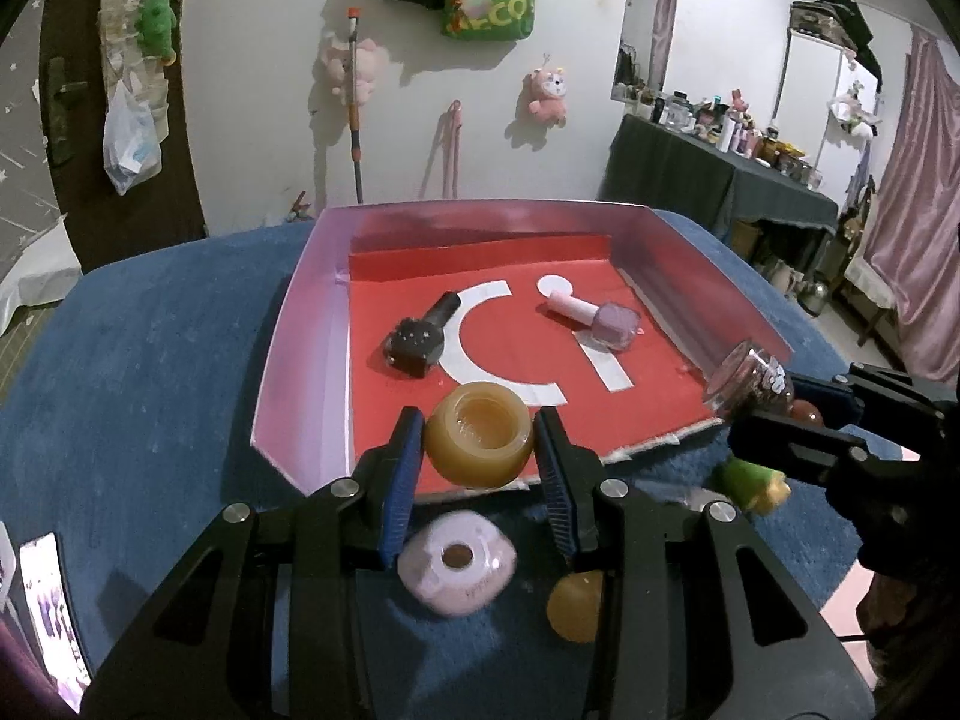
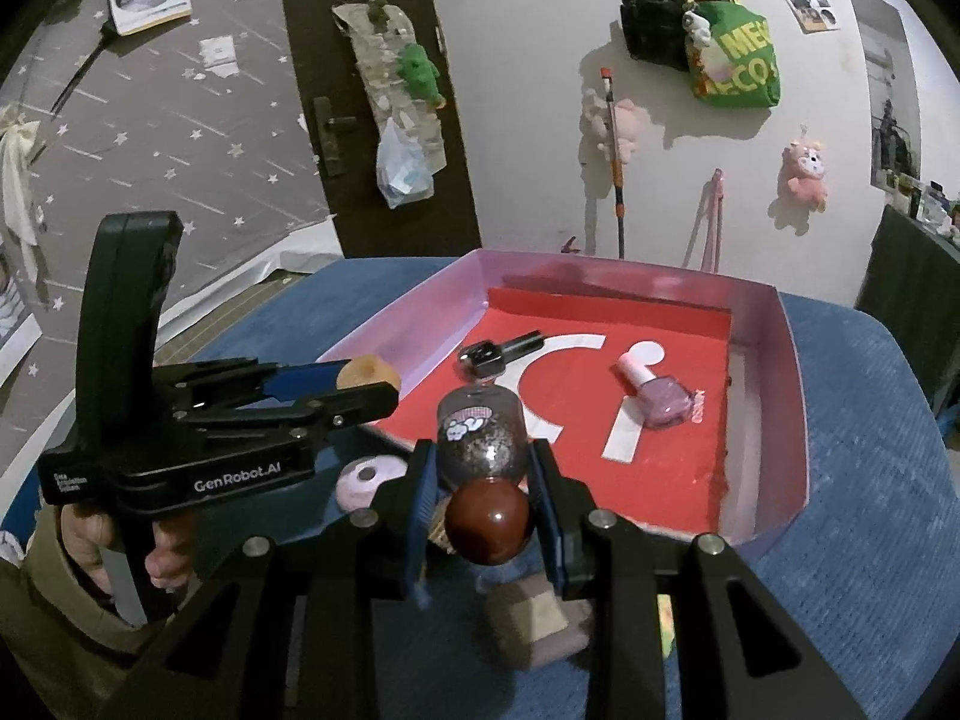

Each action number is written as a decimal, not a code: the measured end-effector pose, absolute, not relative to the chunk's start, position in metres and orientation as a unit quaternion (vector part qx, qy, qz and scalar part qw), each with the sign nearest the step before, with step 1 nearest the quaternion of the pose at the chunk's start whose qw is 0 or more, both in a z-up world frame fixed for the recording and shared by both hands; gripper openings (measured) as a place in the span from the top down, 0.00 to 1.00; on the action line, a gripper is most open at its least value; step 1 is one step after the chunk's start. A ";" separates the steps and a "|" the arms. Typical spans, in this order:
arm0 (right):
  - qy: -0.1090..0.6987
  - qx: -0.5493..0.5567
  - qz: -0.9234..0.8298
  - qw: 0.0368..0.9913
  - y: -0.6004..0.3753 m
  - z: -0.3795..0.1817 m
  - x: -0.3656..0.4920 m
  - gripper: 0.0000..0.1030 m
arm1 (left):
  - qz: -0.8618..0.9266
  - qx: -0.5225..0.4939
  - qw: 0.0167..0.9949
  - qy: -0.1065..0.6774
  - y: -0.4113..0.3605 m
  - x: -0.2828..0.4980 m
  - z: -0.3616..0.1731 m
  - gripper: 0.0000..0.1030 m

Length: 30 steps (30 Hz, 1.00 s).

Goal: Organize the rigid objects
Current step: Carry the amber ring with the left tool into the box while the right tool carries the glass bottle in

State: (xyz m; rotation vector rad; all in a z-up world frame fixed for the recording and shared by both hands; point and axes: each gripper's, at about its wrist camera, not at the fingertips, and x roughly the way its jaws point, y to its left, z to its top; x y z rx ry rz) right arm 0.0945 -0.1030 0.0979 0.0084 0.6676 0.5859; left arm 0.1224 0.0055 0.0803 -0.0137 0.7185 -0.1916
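Note:
A pink-walled tray with a red floor (image 1: 648,396) (image 2: 684,456) sits on a blue cloth. In it lie a black nail polish bottle (image 1: 420,336) (image 2: 492,357) and a lilac nail polish bottle (image 1: 600,318) (image 2: 657,393). My left gripper (image 1: 480,456) (image 2: 366,387) is shut on an amber round jar (image 1: 480,435) (image 2: 367,373), held over the tray's near edge. My right gripper (image 2: 483,468) (image 1: 750,405) is shut on a glittery bottle with a dark red round cap (image 2: 483,438) (image 1: 750,381) at the tray's near right edge.
On the cloth below the left gripper lie a lilac square jar (image 1: 459,564) (image 2: 363,480) and an amber ball-shaped cap (image 1: 576,606). A green and yellow object (image 1: 753,480) lies near the right gripper. A cluttered dark table (image 1: 720,174) stands at the back right.

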 end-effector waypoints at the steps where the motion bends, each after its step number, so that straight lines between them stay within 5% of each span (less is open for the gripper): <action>1: 0.324 0.004 0.281 0.903 -0.103 0.098 0.097 0.68 | -0.094 -0.008 0.931 0.353 0.006 0.127 0.080 0.65; 30: 0.456 0.031 0.231 0.859 -0.115 0.042 0.208 0.68 | -0.091 -0.026 0.882 0.462 0.002 0.221 0.025 0.65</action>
